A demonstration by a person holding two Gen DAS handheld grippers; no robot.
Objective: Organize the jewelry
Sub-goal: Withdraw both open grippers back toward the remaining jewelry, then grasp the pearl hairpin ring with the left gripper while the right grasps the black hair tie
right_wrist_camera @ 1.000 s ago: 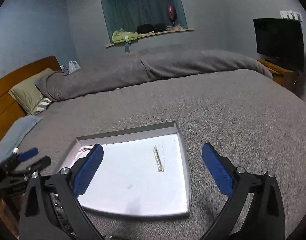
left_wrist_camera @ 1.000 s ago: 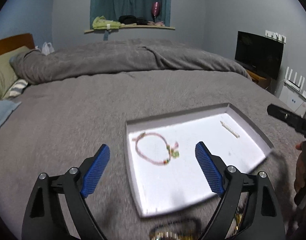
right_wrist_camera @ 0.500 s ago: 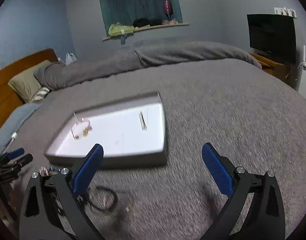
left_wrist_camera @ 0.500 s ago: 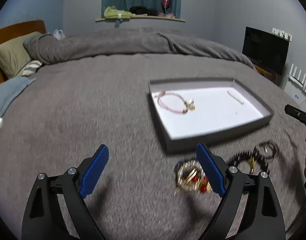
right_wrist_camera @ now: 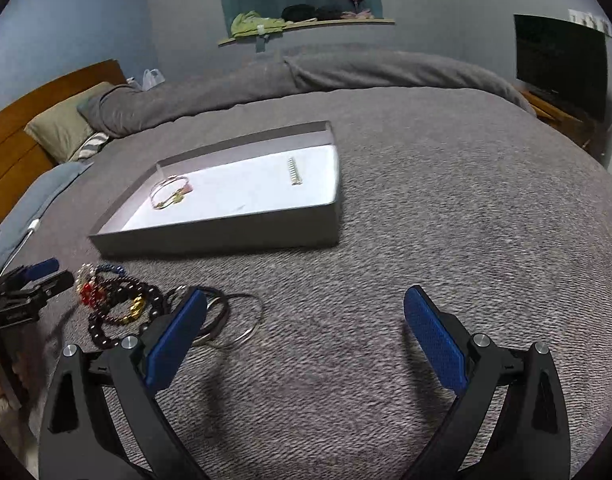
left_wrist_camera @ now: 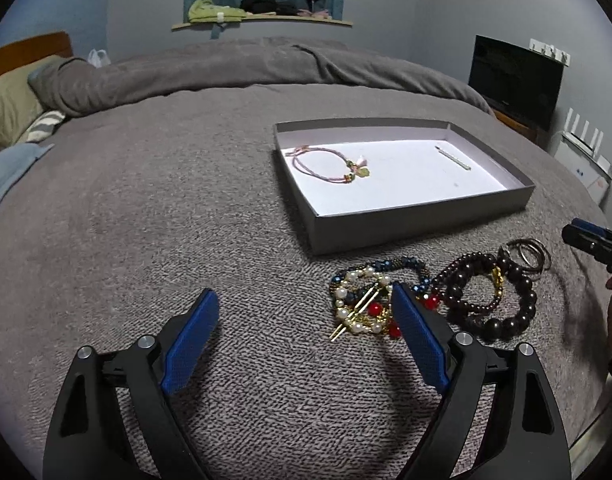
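Note:
A shallow grey box [left_wrist_camera: 421,222] [right_wrist_camera: 226,236] lies on the bed, holding a pink cord bracelet [left_wrist_camera: 325,164] [right_wrist_camera: 168,196] and a small pale bar clip [left_wrist_camera: 454,159] [right_wrist_camera: 294,172]. In front of the box lies a heap of jewelry: a pearl, red and blue bead tangle [left_wrist_camera: 365,304] [right_wrist_camera: 92,284], dark wooden bead bracelets [left_wrist_camera: 489,300] [right_wrist_camera: 122,312] and thin metal bangles [left_wrist_camera: 527,254] [right_wrist_camera: 230,320]. My left gripper [left_wrist_camera: 306,332] is open over bare blanket, its right finger just in front of the bead tangle. My right gripper [right_wrist_camera: 306,336] is open, its left finger over the bangles.
The grey blanket [left_wrist_camera: 146,200] covers the whole bed. Pillows [left_wrist_camera: 10,100] and a wooden headboard [right_wrist_camera: 22,120] sit at the left. A black screen [left_wrist_camera: 513,80] stands on a low cabinet at the right, and a shelf with clothes [left_wrist_camera: 262,12] runs below the window.
Both grippers have drawn back and sunk toward the blanket. The box has slid from close under the fingers to farther away, and the jewelry heap has come into view in front of it.

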